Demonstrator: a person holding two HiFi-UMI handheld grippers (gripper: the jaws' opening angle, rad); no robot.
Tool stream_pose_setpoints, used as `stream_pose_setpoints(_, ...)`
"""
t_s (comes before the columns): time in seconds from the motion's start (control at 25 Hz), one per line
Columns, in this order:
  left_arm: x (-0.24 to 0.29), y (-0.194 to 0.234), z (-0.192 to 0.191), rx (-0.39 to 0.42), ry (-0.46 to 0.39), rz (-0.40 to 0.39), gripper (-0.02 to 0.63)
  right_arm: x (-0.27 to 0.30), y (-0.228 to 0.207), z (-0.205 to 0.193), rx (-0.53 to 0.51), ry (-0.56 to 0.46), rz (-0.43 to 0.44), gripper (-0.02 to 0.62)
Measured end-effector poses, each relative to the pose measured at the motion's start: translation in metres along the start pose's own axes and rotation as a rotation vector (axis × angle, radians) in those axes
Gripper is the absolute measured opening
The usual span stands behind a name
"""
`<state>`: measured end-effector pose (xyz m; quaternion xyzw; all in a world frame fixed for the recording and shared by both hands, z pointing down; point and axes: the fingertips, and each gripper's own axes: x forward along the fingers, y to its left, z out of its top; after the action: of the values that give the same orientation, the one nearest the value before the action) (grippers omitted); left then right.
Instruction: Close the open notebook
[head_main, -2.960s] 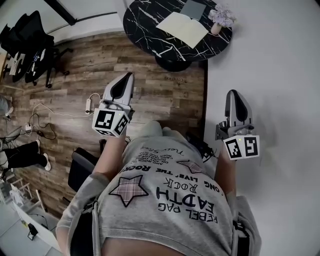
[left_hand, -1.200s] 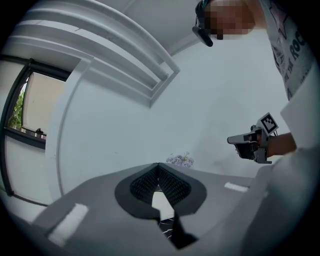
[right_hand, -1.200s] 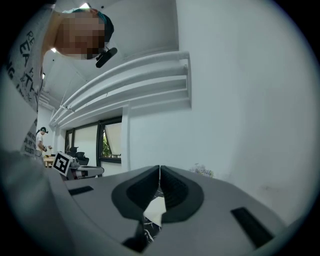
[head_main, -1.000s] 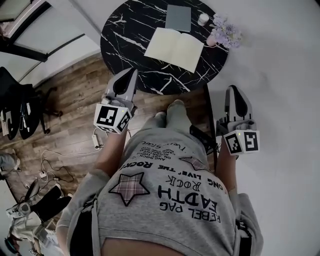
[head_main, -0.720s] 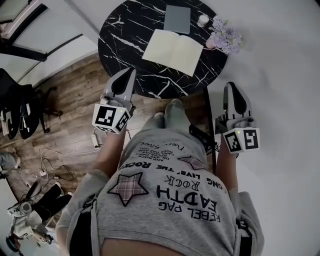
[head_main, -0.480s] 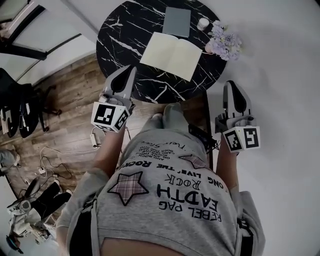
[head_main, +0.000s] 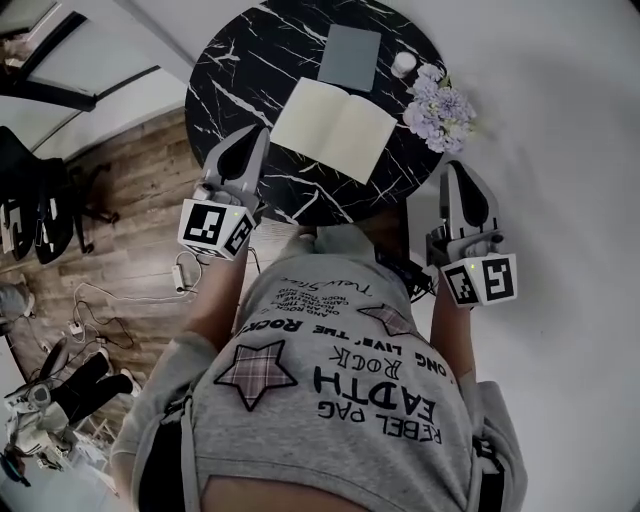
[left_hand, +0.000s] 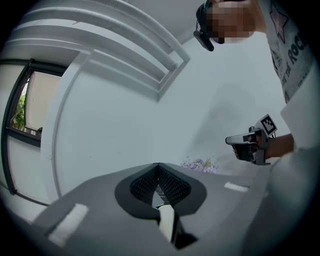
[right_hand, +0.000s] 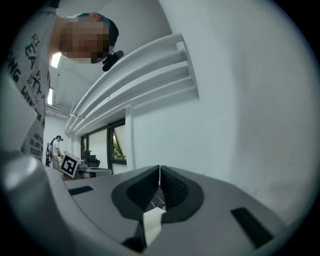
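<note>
The person holds both arms forward, one on either side of the torso (head_main: 330, 390), with the two tools pointing level and roughly parallel, well apart from each other. The left hand-held gripper (head_main: 262, 132) has its jaws pressed together with nothing between them; in the left gripper view its ribbed pads (left_hand: 142, 185) meet along a thin seam. The right hand-held gripper (head_main: 451, 166) is likewise closed and empty, its pads (right_hand: 175, 190) touching at the tips. Each tool carries its marker cube (head_main: 215, 228) at the rear, close to the wrist. The bare left forearm (head_main: 213, 305) and right forearm (head_main: 450, 345) run back to short grey sleeves.
</note>
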<state>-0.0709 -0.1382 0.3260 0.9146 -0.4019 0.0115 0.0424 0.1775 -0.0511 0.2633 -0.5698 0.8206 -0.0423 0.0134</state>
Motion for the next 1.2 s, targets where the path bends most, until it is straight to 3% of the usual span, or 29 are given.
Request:
stream_pose_setpoints(0.36, 0.026, -0.001, -0.009, 0.000, 0.022, 0.003, 0.009, 0.015, -0.031, -0.001, 0.013, 0.003, -0.005, 0.014)
stream_pose_setpoints(0.76, 0.069, 0.012, -0.008, 0.022, -0.004, -0.121, 0.009, 0.041, -0.029, 0.003, 0.007, -0.013, -0.111, 0.014)
stream_pose_setpoints(1.2, 0.092, 0.031, -0.032, -0.051, 0.015, -0.195, 0.009, 0.065, -0.004, -0.023, -0.015, 0.032, -0.112, 0.014)
